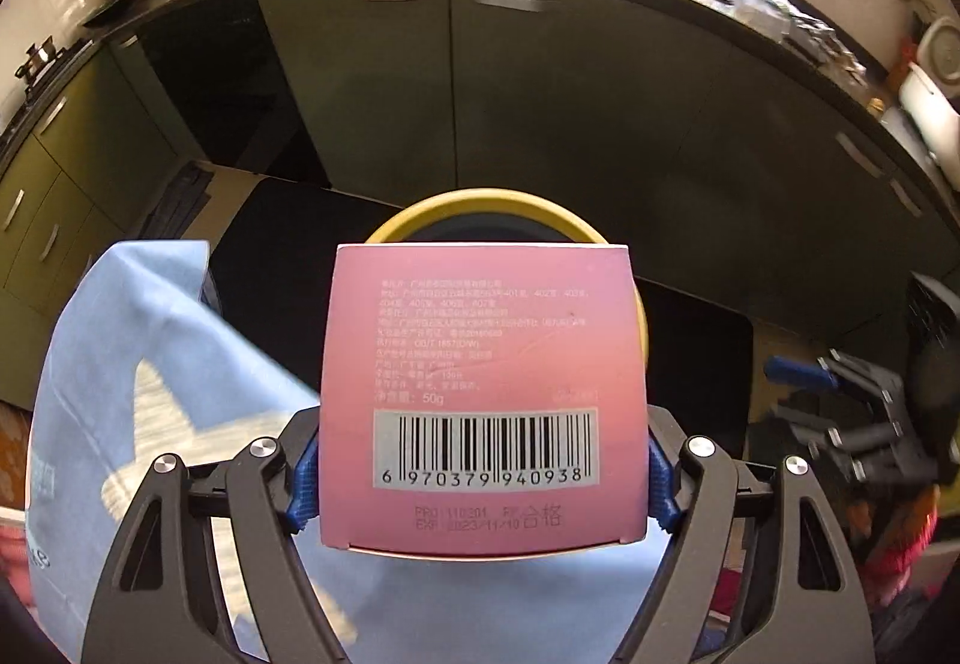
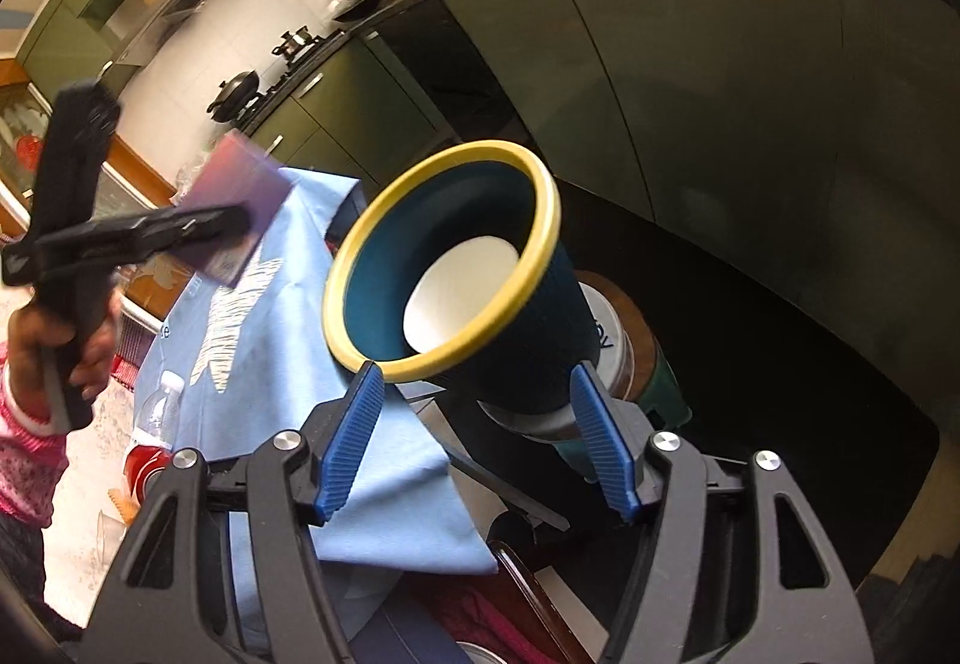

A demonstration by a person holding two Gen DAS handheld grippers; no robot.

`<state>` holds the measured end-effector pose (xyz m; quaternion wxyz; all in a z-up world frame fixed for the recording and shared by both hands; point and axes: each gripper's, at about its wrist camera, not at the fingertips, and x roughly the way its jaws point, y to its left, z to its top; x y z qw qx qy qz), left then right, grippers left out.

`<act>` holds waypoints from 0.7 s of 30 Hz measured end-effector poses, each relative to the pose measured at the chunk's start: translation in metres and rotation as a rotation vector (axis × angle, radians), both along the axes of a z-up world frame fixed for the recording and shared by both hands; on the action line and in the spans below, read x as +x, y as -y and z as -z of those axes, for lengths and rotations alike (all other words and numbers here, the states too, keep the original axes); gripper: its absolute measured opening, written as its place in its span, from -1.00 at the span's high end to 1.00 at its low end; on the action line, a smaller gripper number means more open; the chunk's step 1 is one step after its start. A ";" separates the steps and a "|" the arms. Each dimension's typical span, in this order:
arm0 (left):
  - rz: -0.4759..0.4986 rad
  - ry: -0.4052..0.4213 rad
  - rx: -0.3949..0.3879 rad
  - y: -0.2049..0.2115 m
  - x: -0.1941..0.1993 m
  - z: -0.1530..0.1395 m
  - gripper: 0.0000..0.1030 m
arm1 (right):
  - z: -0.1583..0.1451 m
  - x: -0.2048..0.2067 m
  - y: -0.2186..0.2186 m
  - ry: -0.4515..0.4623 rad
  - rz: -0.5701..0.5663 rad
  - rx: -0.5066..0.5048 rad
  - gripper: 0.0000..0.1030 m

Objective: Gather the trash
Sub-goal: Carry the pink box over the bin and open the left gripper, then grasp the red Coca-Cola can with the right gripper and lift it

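1. I am steering two hand-held grippers in a kitchen with green cabinets. The left gripper (image 1: 480, 460) is clamped on a pink carton (image 1: 483, 394), its blue pads pressing the carton's two sides.
2. In the right wrist view, the right gripper (image 2: 480, 436) holds a dark teal bin with a yellow rim (image 2: 444, 262), jaws pressed on its lower body. A white disc, perhaps a cup's base, lies inside.
3. I judge the step as carrying trash to the bin: the carton hangs in the air beside a blue cloth (image 2: 282, 304), near the bin but not yet over its mouth.
4. In the left view the carton's barcode face is turned to the camera, its long axis running away along the fingers toward the yellow rim just beyond.
5. The bin is tilted, its mouth facing up and toward the right camera.
6. Next, I think, the carton must come above the opening before the left jaws part.
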<state>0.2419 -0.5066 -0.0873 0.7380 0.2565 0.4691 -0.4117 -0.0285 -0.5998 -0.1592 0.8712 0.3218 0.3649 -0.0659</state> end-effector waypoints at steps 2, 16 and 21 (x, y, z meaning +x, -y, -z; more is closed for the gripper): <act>-0.010 0.012 -0.004 0.010 0.006 0.001 -0.55 | 0.001 0.003 -0.001 -0.003 -0.002 0.003 -0.20; -0.137 0.072 -0.238 -0.135 -0.019 -0.100 -0.79 | -0.010 0.016 -0.034 0.020 -0.112 -0.021 -0.23; -0.257 0.110 -0.309 -0.221 -0.032 -0.121 -0.83 | -0.025 0.033 -0.084 0.047 -0.282 -0.069 -0.25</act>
